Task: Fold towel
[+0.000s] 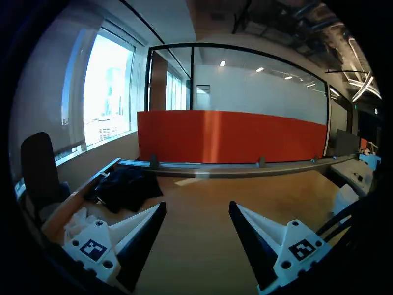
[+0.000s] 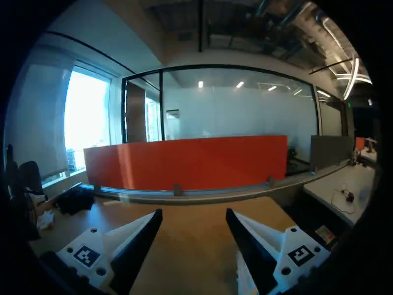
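Note:
My left gripper (image 1: 196,209) hangs open above a wooden desk (image 1: 211,216) with nothing between its fingers. A dark crumpled cloth (image 1: 125,187) lies at the desk's back left corner, well ahead of the left finger. My right gripper (image 2: 193,216) is open too, over the same desk (image 2: 196,236). A strip of white fabric (image 2: 241,275) shows low down against the inner side of its right finger (image 2: 255,246); I cannot tell whether it touches. The dark cloth (image 2: 73,199) sits far off to the left in the right gripper view.
An orange divider panel (image 1: 231,135) with a metal rail stands along the desk's far edge. A dark chair (image 1: 37,167) and crumpled white material (image 1: 78,221) are at the left. A white desk (image 2: 344,191) with cables lies to the right. Windows line the left wall.

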